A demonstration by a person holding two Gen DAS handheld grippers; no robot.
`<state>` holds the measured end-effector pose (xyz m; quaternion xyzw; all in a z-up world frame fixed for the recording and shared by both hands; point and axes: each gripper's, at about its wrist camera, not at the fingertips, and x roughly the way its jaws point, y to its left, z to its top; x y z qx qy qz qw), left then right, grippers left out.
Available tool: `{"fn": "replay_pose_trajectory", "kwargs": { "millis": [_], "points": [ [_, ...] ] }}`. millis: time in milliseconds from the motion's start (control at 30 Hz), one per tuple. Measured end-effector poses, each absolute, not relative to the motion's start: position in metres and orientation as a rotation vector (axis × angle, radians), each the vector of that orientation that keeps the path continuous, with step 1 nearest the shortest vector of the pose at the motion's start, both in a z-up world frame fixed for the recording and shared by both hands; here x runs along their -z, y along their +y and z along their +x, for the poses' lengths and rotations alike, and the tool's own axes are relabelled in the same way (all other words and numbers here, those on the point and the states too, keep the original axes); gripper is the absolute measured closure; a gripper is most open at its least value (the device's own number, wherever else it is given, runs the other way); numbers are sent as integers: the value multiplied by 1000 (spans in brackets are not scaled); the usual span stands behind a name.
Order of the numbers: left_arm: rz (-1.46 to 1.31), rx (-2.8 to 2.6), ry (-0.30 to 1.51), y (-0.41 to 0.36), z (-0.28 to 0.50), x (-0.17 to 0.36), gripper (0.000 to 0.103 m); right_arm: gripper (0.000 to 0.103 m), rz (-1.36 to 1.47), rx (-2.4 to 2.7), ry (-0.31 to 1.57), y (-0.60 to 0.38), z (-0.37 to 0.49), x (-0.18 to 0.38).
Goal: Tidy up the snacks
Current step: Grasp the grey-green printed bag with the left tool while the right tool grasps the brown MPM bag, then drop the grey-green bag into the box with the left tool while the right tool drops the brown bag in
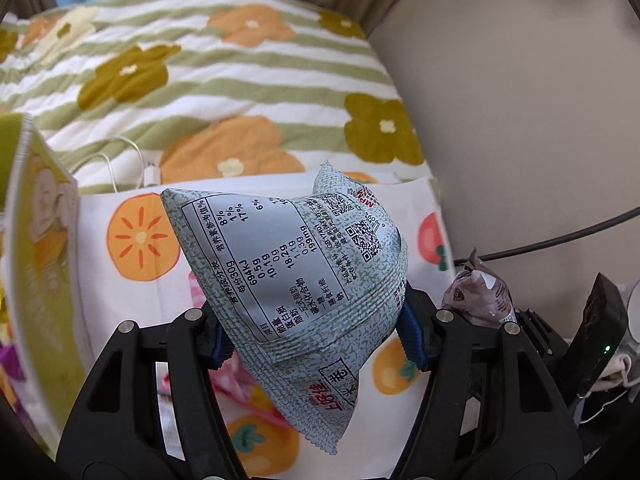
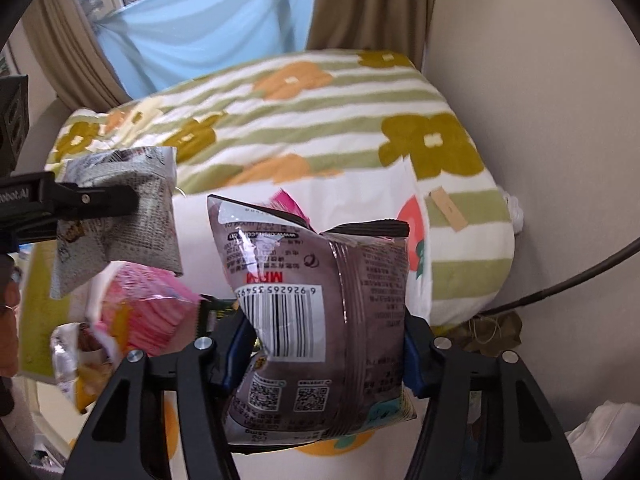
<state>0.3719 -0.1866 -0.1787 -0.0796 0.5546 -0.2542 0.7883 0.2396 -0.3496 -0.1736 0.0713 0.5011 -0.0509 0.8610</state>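
Grey-green speckled snack bag [image 1: 288,264], brown snack bag [image 2: 320,320], green-striped flowered quilt [image 2: 320,120]

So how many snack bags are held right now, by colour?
Grey-green bag, in the left gripper: 1
Brown bag, in the right gripper: 1
Total held: 2

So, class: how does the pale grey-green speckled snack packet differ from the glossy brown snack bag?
The grey-green speckled packet is matte and shows a nutrition table; the brown bag is shiny and shows a barcode. The left gripper holds the packet, the right gripper the bag. Both are puffy, sealed and squeezed between blue pads.
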Motion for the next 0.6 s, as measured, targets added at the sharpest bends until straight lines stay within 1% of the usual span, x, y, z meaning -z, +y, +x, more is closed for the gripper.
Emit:
{"fn": "replay_pose_trajectory", "kwargs": {
  "millis": [300,600],
  "points": [
    [-250,489,1076,-162,312,112,41,47,58,-32,981,-331,220,114],
    [-281,324,977,-85,267,63,41,47,-7,-218,909,-276,213,73]
  ]
}}
